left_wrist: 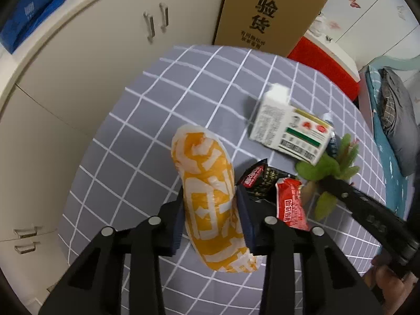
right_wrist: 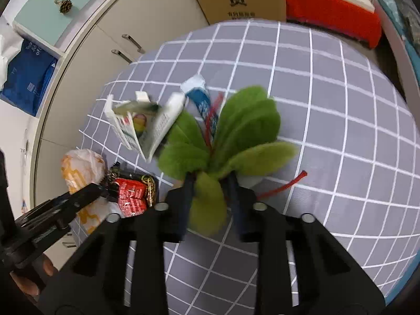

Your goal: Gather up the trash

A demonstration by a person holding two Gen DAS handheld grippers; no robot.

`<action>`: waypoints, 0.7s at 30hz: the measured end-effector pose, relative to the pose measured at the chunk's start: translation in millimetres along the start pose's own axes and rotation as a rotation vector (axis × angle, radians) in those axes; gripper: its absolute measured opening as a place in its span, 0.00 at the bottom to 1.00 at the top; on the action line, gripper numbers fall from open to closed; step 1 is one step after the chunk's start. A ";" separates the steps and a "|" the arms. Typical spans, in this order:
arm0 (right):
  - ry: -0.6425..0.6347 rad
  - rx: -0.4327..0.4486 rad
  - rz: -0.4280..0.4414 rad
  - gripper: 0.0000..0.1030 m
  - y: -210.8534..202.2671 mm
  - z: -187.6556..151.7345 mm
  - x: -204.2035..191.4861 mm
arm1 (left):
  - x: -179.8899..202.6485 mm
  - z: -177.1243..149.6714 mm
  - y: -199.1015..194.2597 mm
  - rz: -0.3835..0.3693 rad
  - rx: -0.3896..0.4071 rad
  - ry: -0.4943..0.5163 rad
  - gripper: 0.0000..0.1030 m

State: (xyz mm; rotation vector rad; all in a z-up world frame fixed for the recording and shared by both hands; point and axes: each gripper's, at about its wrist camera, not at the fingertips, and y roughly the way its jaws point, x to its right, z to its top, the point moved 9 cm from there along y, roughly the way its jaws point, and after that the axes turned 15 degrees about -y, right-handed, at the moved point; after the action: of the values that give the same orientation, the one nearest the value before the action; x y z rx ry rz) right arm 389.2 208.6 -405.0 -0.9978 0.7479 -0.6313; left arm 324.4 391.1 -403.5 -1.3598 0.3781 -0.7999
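Note:
An orange and white plastic bag point(left_wrist: 202, 152) lies on the grey checked tablecloth point(left_wrist: 147, 110). My left gripper point(left_wrist: 210, 191) points down over it, with both pads pressed against the bag's sides. Beside it lie a red snack wrapper point(left_wrist: 291, 202) and a black one point(left_wrist: 258, 181). A white carton point(left_wrist: 288, 128) lies tipped further back. In the right wrist view my right gripper point(right_wrist: 210, 181) is shut on the low leaves of a green leafy plant point(right_wrist: 244, 126) with red stems. A blue and white tube point(right_wrist: 202, 99) lies behind the plant.
A tall cardboard box point(left_wrist: 270, 13) and a red and white box point(left_wrist: 325, 68) stand behind the table. Cream cabinets point(left_wrist: 78, 78) run along the left. A bed point(left_wrist: 393, 120) lies to the right. The cloth point(right_wrist: 341, 110) right of the plant is bare.

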 end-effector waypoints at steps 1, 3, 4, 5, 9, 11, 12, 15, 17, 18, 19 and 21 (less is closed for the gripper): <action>0.002 -0.005 0.004 0.17 0.7 -1.0 1.2 | 4.9 0.1 -6.4 -0.017 0.013 0.005 0.34; 0.013 0.005 0.024 0.12 -3.0 -2.8 4.0 | 13.6 -0.8 -17.6 -0.027 0.041 0.025 0.34; 0.013 0.016 0.029 0.12 -7.5 -2.9 4.6 | 18.9 -1.1 -23.8 -0.038 0.055 0.037 0.34; 0.014 0.024 0.036 0.12 -11.1 -2.4 4.2 | 25.5 -2.1 -32.5 -0.049 0.074 0.049 0.34; 0.018 0.070 0.072 0.11 -34.5 -3.4 2.2 | 46.0 -4.2 -55.6 -0.064 0.130 0.083 0.34; 0.017 0.099 0.084 0.11 -50.7 -5.1 2.5 | 55.6 -8.1 -67.9 -0.079 0.151 0.092 0.34; 0.019 0.112 0.090 0.11 -58.9 -7.1 3.6 | 58.4 -9.0 -71.9 -0.085 0.160 0.095 0.34; 0.027 0.150 0.099 0.11 -82.8 -15.7 10.2 | 68.3 -13.9 -88.8 -0.090 0.198 0.103 0.34; 0.035 0.175 0.100 0.11 -97.6 -20.6 14.9 | 74.8 -18.7 -99.2 -0.100 0.212 0.106 0.34; 0.038 0.183 0.100 0.11 -103.6 -23.0 17.7 | 77.5 -21.2 -105.8 -0.096 0.228 0.106 0.34; 0.041 0.196 0.099 0.11 -111.8 -27.1 22.0 | 80.4 -24.2 -109.7 -0.093 0.236 0.107 0.34; 0.044 0.211 0.094 0.11 -123.2 -35.9 29.8 | 86.8 -32.3 -114.5 -0.078 0.241 0.111 0.34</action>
State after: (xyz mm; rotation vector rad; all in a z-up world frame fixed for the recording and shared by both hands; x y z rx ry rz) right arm 362.6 117.5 -313.8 -0.7528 0.7463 -0.6376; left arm 329.7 306.7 -282.9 -1.1136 0.3063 -0.9568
